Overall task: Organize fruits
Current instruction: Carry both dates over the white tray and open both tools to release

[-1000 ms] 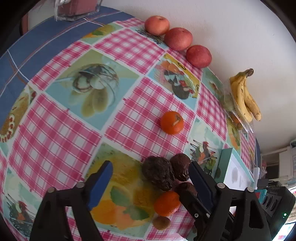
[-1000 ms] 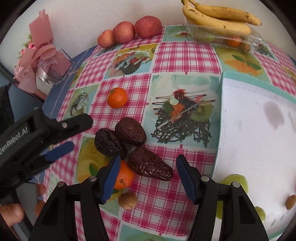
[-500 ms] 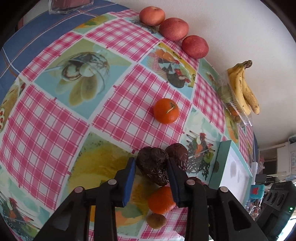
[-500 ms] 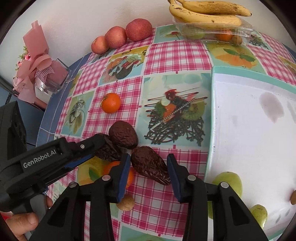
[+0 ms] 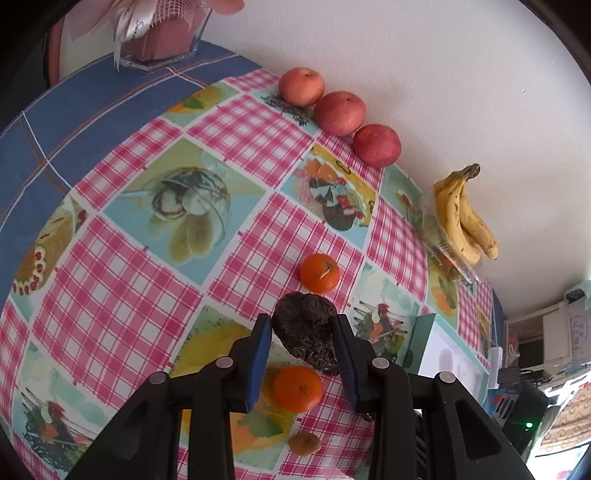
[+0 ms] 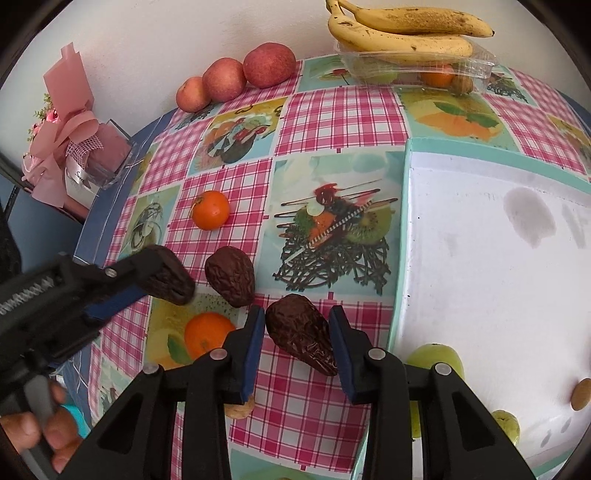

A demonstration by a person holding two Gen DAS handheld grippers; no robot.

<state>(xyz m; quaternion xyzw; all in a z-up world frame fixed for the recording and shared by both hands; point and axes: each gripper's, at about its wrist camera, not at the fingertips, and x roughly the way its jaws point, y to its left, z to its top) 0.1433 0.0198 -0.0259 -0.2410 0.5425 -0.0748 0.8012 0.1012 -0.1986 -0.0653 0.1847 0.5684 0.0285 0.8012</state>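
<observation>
My left gripper (image 5: 303, 332) is shut on a dark wrinkled avocado (image 5: 308, 334) and holds it above the checked tablecloth; it also shows in the right wrist view (image 6: 166, 277). My right gripper (image 6: 297, 332) is shut on a second dark avocado (image 6: 301, 334), lifted a little. A third dark avocado (image 6: 231, 271) lies on the cloth between them. One orange (image 5: 319, 273) lies beyond the left gripper, another orange (image 5: 297, 384) below it. A small brown kiwi (image 5: 304, 443) lies near the front edge.
Three red apples (image 5: 340, 109) line the wall. Bananas (image 6: 402, 33) rest on a clear plastic box (image 6: 417, 70) with fruit. A white tray with a teal rim (image 6: 404, 221) at right holds green fruit (image 6: 436, 360). A pink gift box (image 6: 92, 155) stands at far left.
Both grippers closed from open onto an avocado each, then lifted them off the cloth. The left gripper pulled back and up with its avocado.
</observation>
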